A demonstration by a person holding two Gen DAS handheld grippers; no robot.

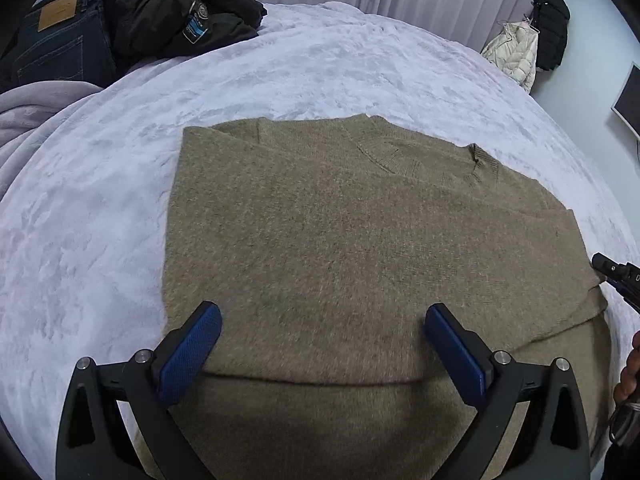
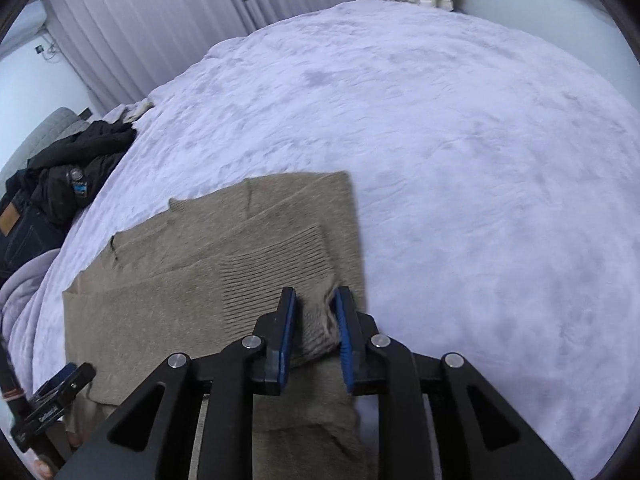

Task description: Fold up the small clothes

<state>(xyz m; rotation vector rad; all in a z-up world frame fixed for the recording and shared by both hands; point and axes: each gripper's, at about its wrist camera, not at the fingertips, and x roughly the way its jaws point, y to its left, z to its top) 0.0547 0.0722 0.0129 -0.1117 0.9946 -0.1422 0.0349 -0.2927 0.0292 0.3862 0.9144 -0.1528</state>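
On the bed point(image 1: 320, 60) | right gripper point(image 2: 316, 300) pinches sweater point(image 1: 340, 240) cuff — left gripper point(image 1: 322, 320) wide, empty | carry cuff inward flat, edges aligned.

sweater point(image 1: 360, 240): matt, fuzzy olive-brown knit, ribbed at the cuff
bed point(image 2: 480, 160): plush lilac fleece cover, soft nap
fingers point(image 1: 192, 356): blue textured rubbery pads on matt black plastic, bright metal pins
jeans point(image 1: 52, 44): dark denim, tan leather-look patch
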